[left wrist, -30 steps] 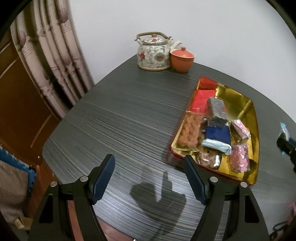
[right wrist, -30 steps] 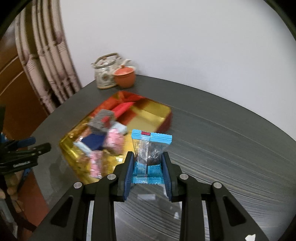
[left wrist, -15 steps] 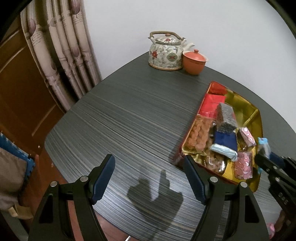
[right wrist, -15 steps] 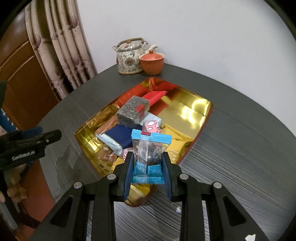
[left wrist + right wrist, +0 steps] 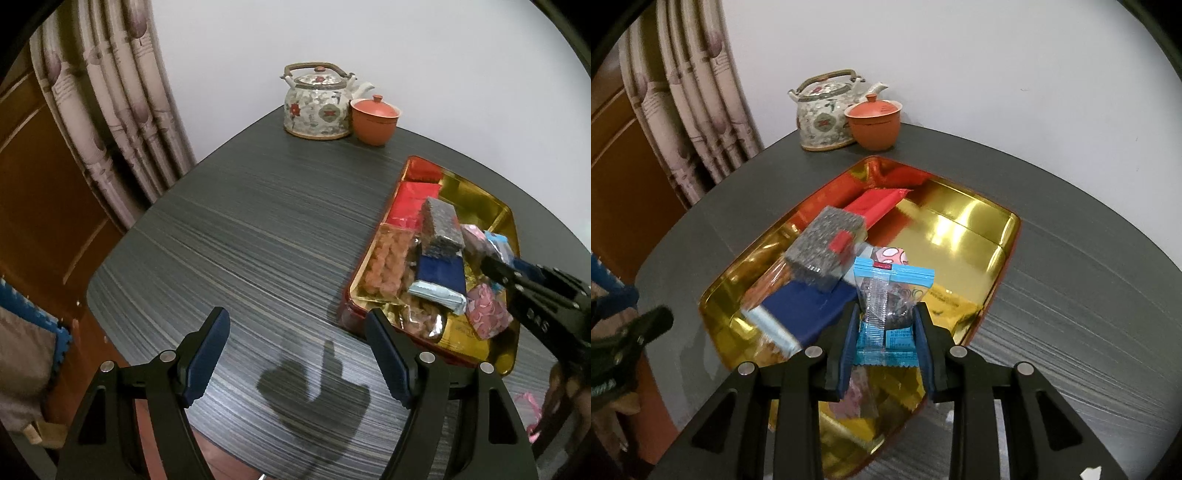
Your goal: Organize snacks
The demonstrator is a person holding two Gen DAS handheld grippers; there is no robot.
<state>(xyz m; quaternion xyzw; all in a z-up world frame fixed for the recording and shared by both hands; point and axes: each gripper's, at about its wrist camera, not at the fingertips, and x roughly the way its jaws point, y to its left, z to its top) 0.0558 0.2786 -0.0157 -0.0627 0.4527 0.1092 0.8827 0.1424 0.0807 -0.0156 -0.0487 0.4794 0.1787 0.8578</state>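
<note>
A home: curtain (image 5: 110,122), floral teapot (image 5: 317,107), wooden table (image 5: 240,229).

Black claw (image 5: 886,343), blue pads, silver screws

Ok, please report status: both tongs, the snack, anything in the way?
Right tongs shut on blue-edged clear snack packet, over gold metal tray. Left tongs open, empty. Far tray half bare.

Two downward wrist views, shared tray (image 5: 502,218)
</note>
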